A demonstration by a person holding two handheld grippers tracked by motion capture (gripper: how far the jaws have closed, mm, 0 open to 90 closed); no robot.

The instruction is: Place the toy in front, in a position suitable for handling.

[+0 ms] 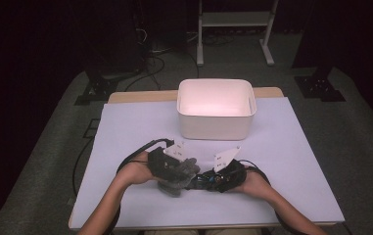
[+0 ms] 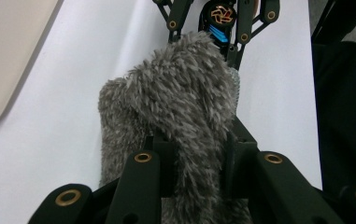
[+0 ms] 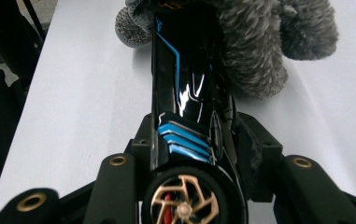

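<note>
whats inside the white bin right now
Nothing can be seen inside the white bin: its far inner wall and part of the floor look bare. The near wall hides the floor just behind it. The grey plush toy and black toy car are outside, in the grippers.

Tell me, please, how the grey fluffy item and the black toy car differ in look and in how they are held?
The grey fluffy item is soft, matte and shaggy; the black toy car is hard and glossy with blue stripes and a gold-spoked wheel. The fluffy item sits clamped in the left gripper, the car in the right gripper. Both are held low over the white table cover, touching each other.
</note>
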